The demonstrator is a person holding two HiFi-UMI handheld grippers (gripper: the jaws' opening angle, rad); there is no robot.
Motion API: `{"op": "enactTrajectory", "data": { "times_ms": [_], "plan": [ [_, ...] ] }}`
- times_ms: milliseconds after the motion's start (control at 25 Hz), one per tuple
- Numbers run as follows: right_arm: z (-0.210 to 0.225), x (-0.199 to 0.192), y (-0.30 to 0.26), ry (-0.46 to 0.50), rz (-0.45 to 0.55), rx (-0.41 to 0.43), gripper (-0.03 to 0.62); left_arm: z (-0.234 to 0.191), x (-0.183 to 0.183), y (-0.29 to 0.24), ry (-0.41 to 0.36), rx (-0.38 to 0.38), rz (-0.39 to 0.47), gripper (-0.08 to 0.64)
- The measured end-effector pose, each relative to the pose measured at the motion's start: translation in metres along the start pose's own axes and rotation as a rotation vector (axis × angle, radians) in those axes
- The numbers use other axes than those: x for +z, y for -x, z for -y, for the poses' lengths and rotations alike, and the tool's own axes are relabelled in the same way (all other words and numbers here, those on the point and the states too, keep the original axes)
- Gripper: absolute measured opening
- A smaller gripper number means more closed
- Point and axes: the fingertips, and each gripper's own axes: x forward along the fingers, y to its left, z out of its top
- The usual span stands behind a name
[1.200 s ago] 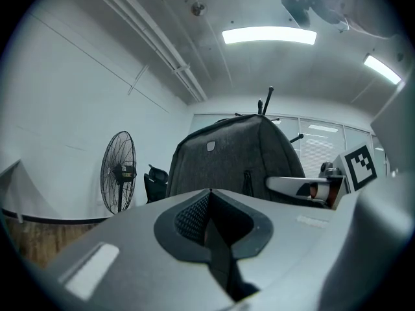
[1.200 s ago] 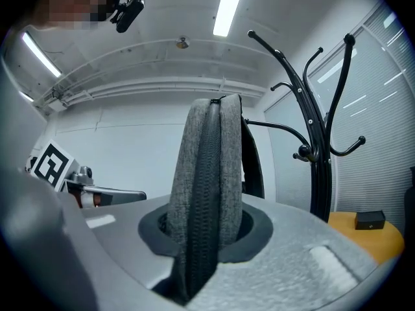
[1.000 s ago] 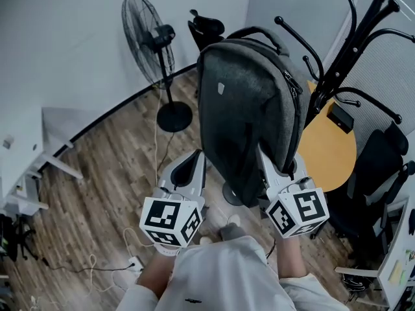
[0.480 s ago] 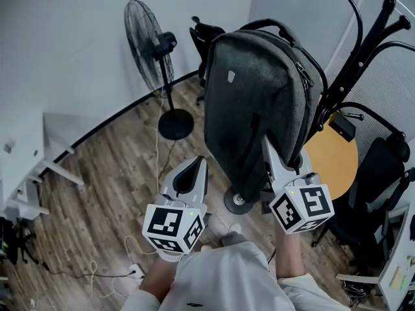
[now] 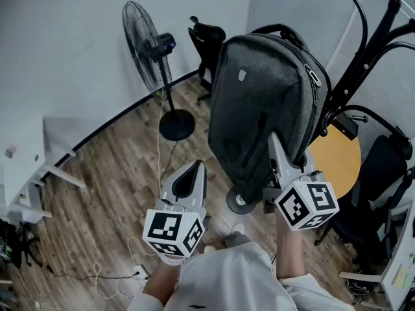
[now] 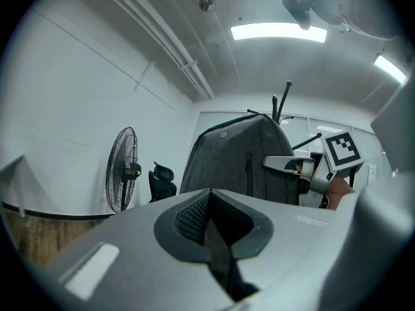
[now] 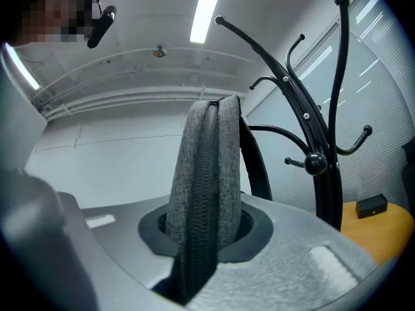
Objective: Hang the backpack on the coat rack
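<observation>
**Backpack held up beside the coat rack**

The right gripper point(image 5: 277, 149) is clenched on the grey backpack point(image 5: 266, 102). In the right gripper view its jaws press on the pack's zippered edge, which rises upright from between them. The backpack is lifted clear of the wooden floor point(image 5: 110, 173), standing tall in front of the person, with its top handle point(image 5: 279, 31) at the far end. It is not yet on a hook.

The black coat rack point(image 5: 363, 50) stands just to the right of the pack, its curved arms and knobbed hooks spreading above and beside the pack's right edge. A round yellow table point(image 5: 337, 161) sits behind the rack's pole at the right.

The left gripper point(image 5: 194, 167) is to the left of the backpack and nearer to the person. Its jaws are pressed together with nothing between them, and it is apart from the fabric.

On the far left a floor fan point(image 5: 146, 50) stands by the wall, with a dark office chair point(image 5: 206, 41) to its right, behind the pack.
</observation>
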Motion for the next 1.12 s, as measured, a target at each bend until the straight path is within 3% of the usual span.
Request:
{"op": "enactTrajectory", "data": {
  "times_ms": [360, 640, 840, 1120],
  "plan": [
    [0.021, -0.017, 0.005, -0.066, -0.008, -0.078, 0.087, 0.003, -0.005, -0.002, 0.005, -0.009, -0.015, 0.018],
    [0.043, -0.031, 0.018, 0.011, -0.015, -0.142, 0.087, 0.011, -0.016, 0.002, 0.011, -0.016, -0.039, 0.018],
    [0.063, -0.050, 0.025, -0.010, 0.007, -0.200, 0.091, 0.022, -0.034, 0.003, 0.017, -0.036, -0.078, 0.018],
    [0.070, -0.063, 0.030, 0.015, 0.017, -0.220, 0.105, 0.039, -0.046, 0.013, 0.022, -0.045, -0.099, 0.018]
  ]
}}
